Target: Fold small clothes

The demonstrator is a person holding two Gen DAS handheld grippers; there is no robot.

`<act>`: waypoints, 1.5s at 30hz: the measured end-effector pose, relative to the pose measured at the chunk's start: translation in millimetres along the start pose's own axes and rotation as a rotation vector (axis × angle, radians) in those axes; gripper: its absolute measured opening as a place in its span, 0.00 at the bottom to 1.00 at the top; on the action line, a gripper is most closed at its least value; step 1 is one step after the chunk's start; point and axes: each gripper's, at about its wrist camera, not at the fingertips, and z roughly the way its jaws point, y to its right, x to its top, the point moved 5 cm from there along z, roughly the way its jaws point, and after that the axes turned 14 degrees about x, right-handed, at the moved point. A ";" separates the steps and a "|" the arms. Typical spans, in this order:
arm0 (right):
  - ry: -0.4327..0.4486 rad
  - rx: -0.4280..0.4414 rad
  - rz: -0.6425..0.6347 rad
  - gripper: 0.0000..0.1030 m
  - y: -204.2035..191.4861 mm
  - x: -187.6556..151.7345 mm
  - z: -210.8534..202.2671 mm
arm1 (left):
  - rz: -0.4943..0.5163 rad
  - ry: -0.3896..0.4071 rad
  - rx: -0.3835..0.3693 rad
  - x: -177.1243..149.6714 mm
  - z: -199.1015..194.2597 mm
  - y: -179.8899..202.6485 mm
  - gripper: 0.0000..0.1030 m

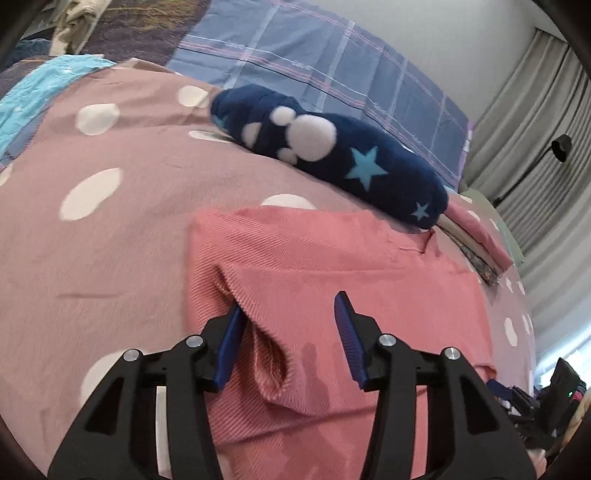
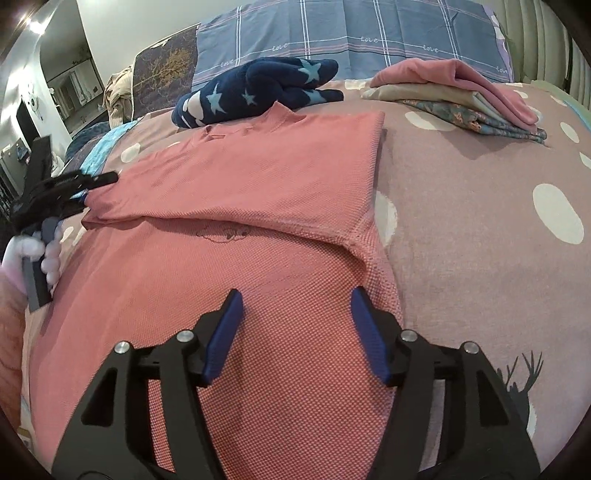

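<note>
A salmon-pink knit shirt (image 2: 258,177) lies on the bed, its far part folded over itself, and it also shows in the left wrist view (image 1: 332,266). My left gripper (image 1: 290,317) is open over the shirt's left edge, with a raised fold of cloth between its jaws. It also shows in the right wrist view (image 2: 85,188) at the shirt's left edge. My right gripper (image 2: 293,317) is open, low over the shirt's near right part, holding nothing.
A navy fleece garment with stars (image 2: 258,92) lies behind the shirt. A stack of folded clothes (image 2: 461,96) sits at the far right. The dotted pink bedcover (image 2: 480,221) spreads around, with a plaid pillow (image 2: 351,33) behind.
</note>
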 end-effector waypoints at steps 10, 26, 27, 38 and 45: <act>0.015 0.028 0.015 0.63 2.3 -0.5 -1.5 | 0.169 0.225 0.159 26.8 -52.7 18.1 0.42; 0.024 0.061 0.029 0.66 3.1 -0.8 -2.3 | 0.109 0.053 0.311 -32.0 -20.0 -11.5 0.28; 0.025 0.063 0.030 0.66 3.3 -0.8 -2.3 | 0.042 0.061 0.321 -31.5 -25.5 -26.1 0.30; 0.017 0.054 0.017 0.68 1.6 -0.8 -0.3 | 0.168 0.091 0.309 -70.8 -60.2 -15.8 0.70; 0.029 0.048 0.025 0.67 2.3 0.3 -6.5 | 0.241 -0.042 0.215 -105.4 -63.3 -0.1 0.71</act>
